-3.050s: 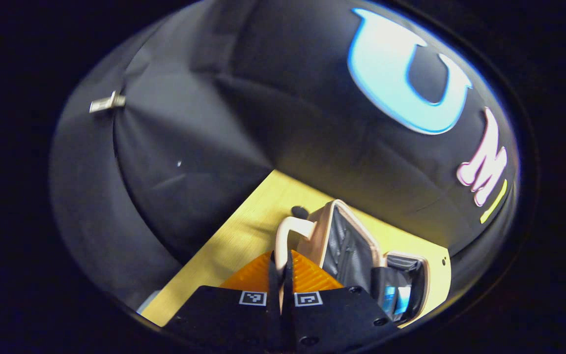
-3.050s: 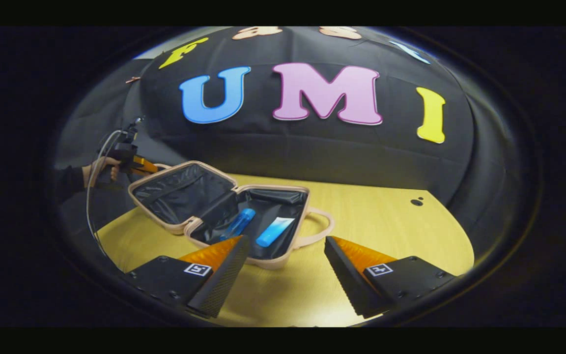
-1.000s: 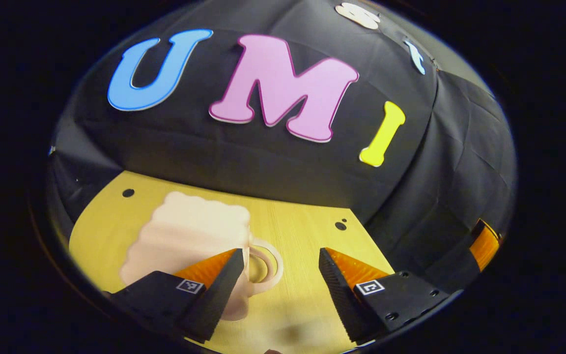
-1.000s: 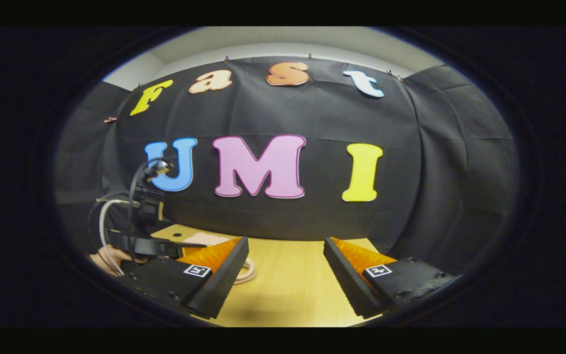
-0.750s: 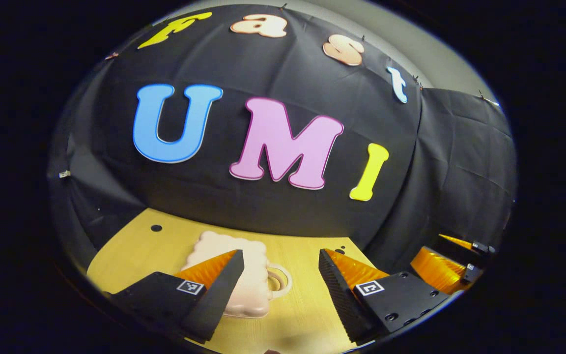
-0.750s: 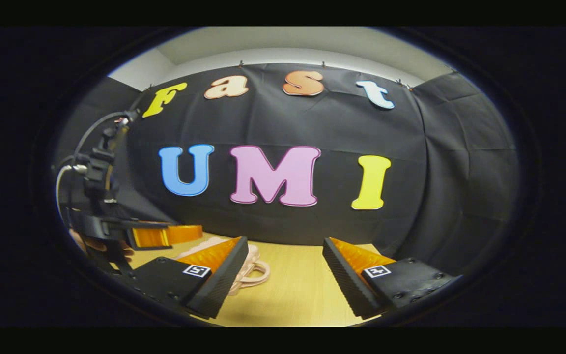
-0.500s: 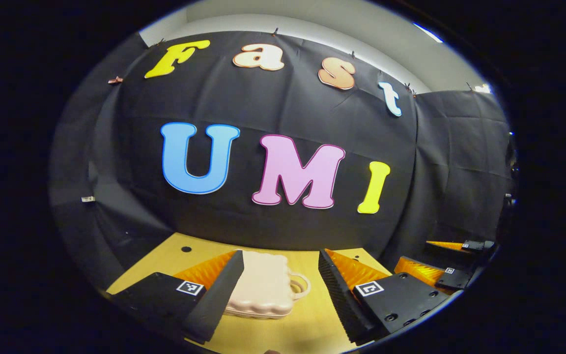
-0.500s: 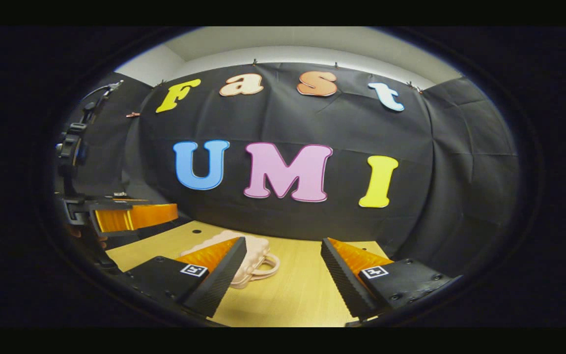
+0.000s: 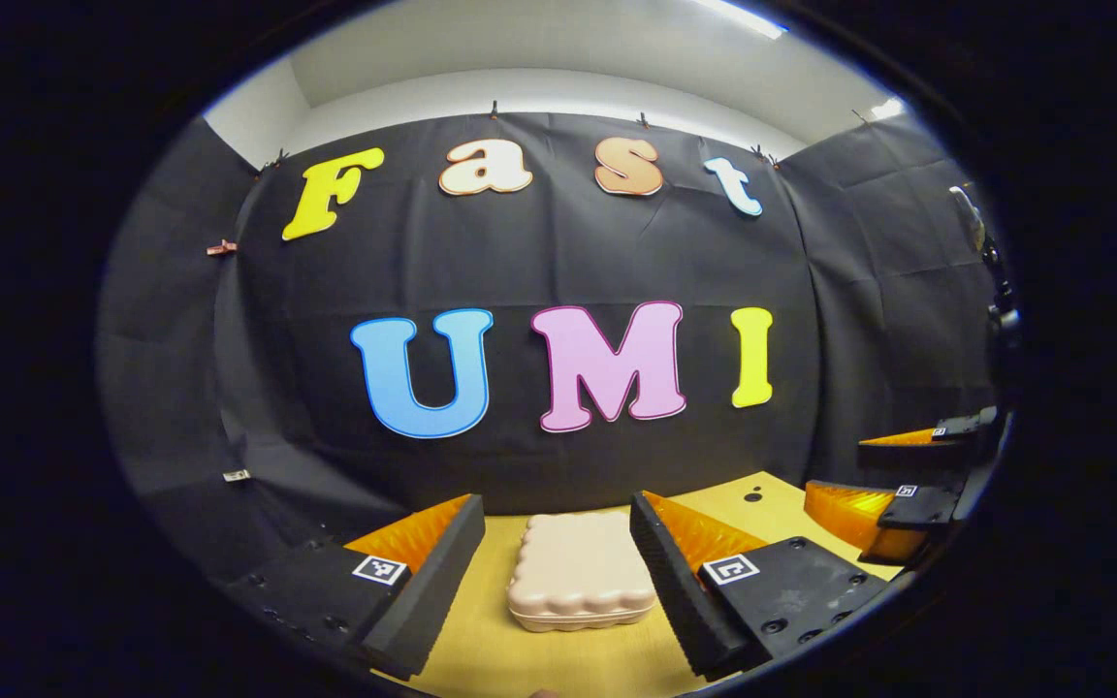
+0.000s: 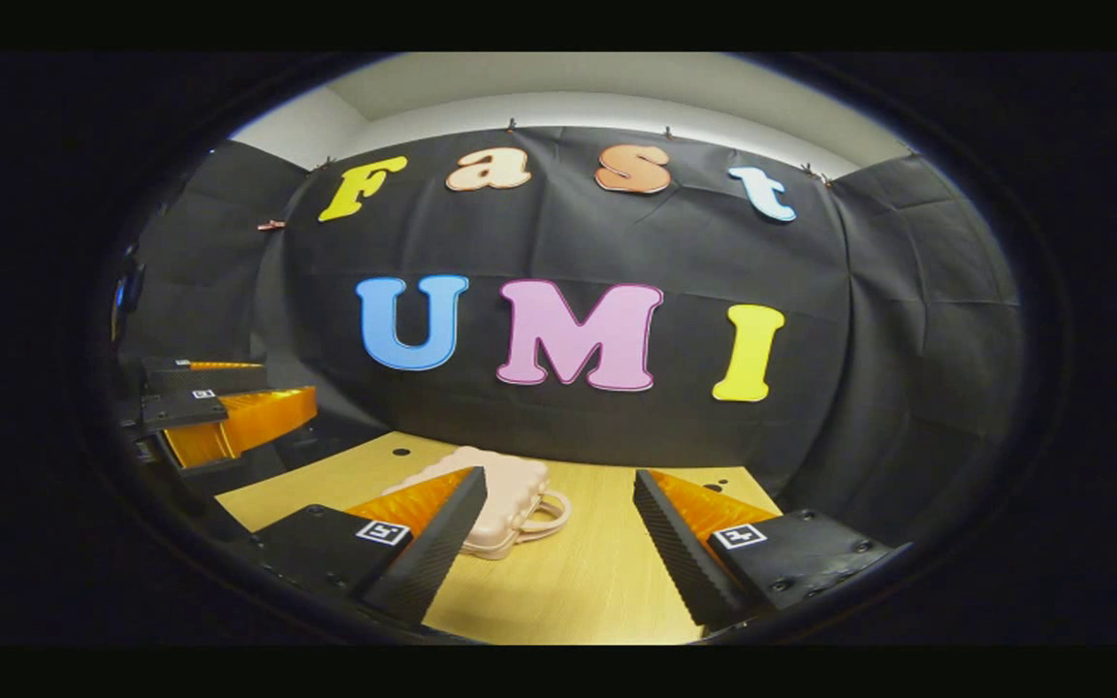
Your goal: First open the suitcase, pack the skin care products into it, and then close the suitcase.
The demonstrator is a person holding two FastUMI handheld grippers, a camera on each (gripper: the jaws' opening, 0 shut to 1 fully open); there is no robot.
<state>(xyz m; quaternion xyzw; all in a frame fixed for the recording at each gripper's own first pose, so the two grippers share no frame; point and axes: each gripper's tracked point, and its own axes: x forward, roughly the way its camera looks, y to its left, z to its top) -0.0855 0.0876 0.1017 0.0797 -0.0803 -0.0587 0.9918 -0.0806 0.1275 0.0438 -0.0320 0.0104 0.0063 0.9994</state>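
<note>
Suitcase (image 9: 581, 570) lies shut on the table (image 10: 578, 582) — closing step looks done, latch unclear. Left gripper (image 9: 556, 562) and right gripper (image 10: 558, 543) hang near it, jaws wide, empty — next, just withdraw.

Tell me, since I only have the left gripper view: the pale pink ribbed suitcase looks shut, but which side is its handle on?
Observer: In the right gripper view, the pale pink ribbed hard-shell suitcase has its looped handle on the side nearest the right hand-held gripper.
Operator: Is my left hand-held gripper touching the case?
Observer: No. The left hand-held gripper is open, off to the suitcase's left and apart from it.
Operator: Is anything behind the case on that side?
Observer: One small dark hole in the light wooden table.
</note>
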